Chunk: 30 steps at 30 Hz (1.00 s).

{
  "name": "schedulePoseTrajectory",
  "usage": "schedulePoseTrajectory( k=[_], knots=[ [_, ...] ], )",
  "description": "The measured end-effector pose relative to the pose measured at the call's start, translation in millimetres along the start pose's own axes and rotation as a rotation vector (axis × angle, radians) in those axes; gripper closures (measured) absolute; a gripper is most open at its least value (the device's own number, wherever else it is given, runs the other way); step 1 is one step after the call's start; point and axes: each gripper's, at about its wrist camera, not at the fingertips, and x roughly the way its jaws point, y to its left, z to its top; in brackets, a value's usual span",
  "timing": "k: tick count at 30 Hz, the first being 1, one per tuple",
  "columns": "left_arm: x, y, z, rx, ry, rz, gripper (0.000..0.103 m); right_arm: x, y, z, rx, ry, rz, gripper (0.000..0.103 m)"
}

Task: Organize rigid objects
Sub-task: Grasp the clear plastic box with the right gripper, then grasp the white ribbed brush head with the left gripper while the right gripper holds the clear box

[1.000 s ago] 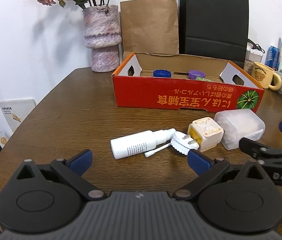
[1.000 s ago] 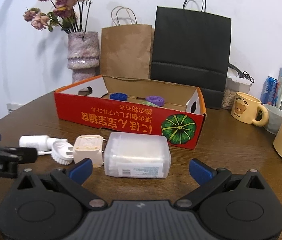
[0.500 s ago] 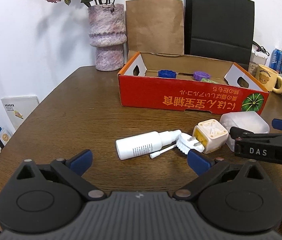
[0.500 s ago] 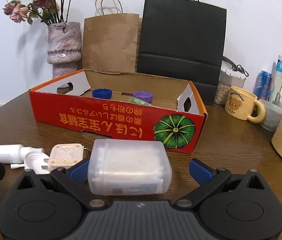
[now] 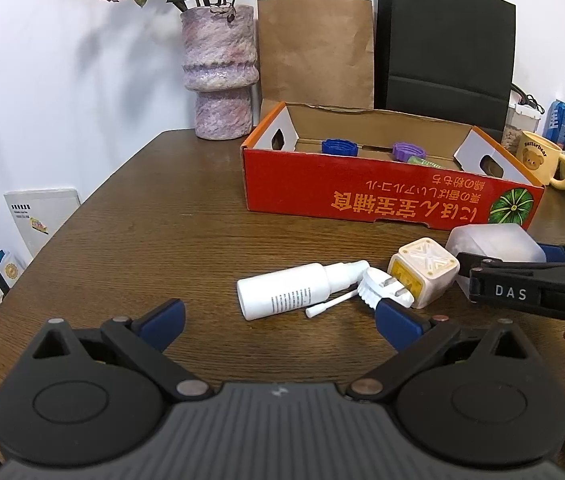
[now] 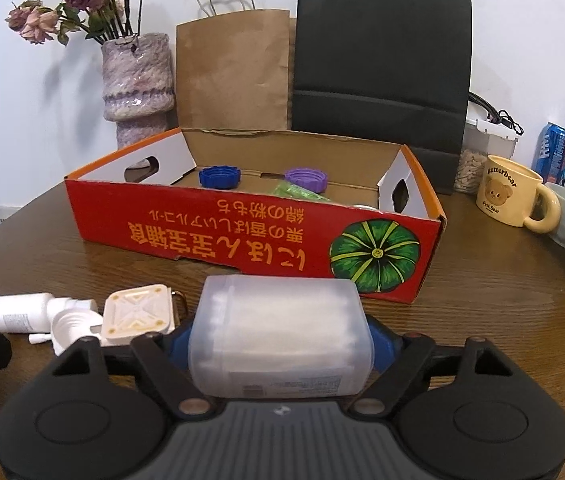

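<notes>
Both tongs differ: right tongs (image 6: 280, 346) clamp the frosted translucent plastic box (image 6: 280, 344); left tongs (image 5: 280, 320) gape open behind the white spray bottle (image 5: 288, 290)

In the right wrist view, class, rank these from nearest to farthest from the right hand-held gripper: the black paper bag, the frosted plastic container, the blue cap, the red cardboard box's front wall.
1. Frosted plastic container: between the right hand-held gripper fingers.
2. Red cardboard box front wall: just beyond, centre.
3. Blue cap: inside the box, left.
4. Black paper bag: behind the box, against the wall.
</notes>
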Motion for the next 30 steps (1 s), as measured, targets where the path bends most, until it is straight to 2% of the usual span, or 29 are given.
schedulePoseTrajectory(
  k=[9,22,26,30],
  knots=[
    [1,-4,-2,0.003,-0.016,-0.024,0.0,-25,-7,-2,-0.002,-0.089,-0.009,0.022],
    [-3,-38,-11,0.131,-0.096,-0.083,0.001,-73,-21,-14,-0.026,-0.176,0.014,0.022],
    [-2,-47,-12,0.149,-0.108,-0.09,0.007,-80,-27,-18,-0.027,-0.181,0.016,0.022],
    [2,-52,-13,0.169,-0.099,-0.092,0.023,-85,-31,-22,-0.026,-0.182,0.018,0.022]
  ],
)
